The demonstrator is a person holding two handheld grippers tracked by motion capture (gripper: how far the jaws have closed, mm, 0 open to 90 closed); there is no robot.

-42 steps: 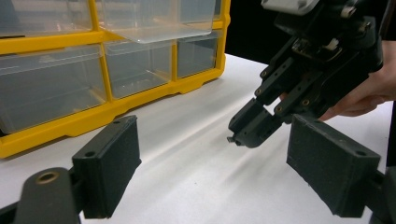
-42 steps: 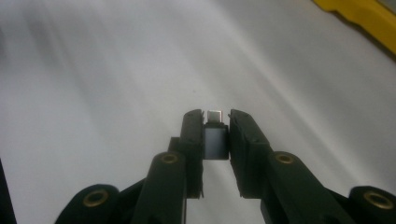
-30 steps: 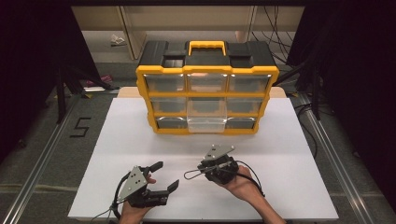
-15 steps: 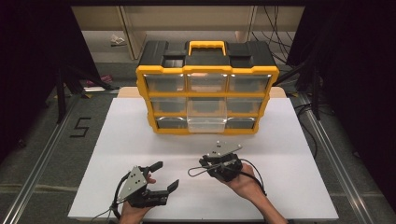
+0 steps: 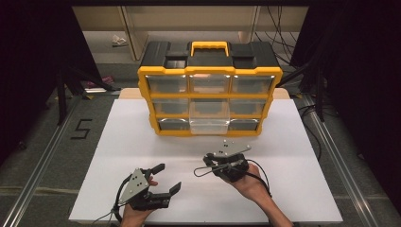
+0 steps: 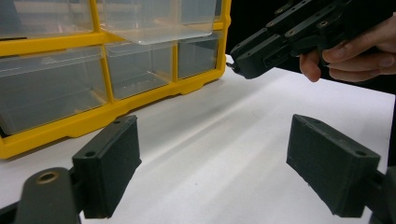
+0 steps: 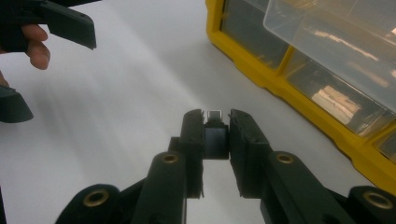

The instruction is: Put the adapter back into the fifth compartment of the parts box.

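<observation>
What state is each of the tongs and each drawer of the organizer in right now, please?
Left tongs: open, empty.
Right tongs: shut on a small dark object.
Middle bottom drawer: pulled out.
Other drawers: pushed in.
Organizer: upright on the table.

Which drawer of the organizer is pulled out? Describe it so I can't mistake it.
On the white table stands a yellow-and-black drawer organizer, three rows by three columns. Look at its bottom row, middle column: that clear plastic drawer juts toward the person, while its neighbours sit flush in the frame.
</observation>
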